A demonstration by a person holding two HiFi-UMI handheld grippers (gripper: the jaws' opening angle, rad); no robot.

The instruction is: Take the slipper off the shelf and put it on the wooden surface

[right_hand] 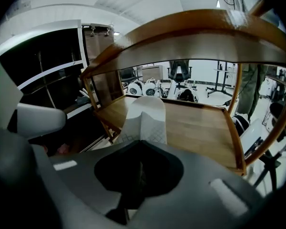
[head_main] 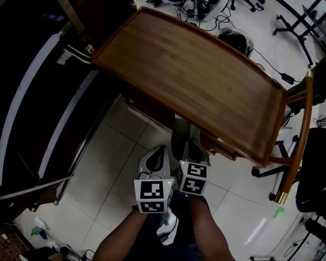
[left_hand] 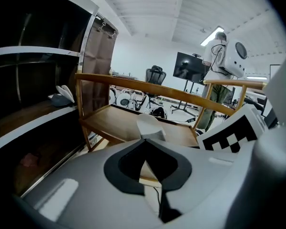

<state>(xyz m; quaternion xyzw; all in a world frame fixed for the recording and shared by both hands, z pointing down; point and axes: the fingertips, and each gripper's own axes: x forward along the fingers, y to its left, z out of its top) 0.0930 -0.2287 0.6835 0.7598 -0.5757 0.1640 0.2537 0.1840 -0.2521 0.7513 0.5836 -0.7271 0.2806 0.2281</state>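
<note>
White-grey slipper (left_hand: 62, 96) lies on the dark shelf (left_hand: 33, 116), at far left of the left gripper view, well apart from both grippers. L gripper (left_hand: 150, 124): jaws together, nothing btwn them, tips aimed twd the wooden desk (head_main: 206, 80), shelf off to the left. R gripper (right_hand: 145, 109): jaws also closed & empty, facing the desk. Head view: both side by side at the desk's near edge, over tiled floor (head_main: 114, 162).
</note>
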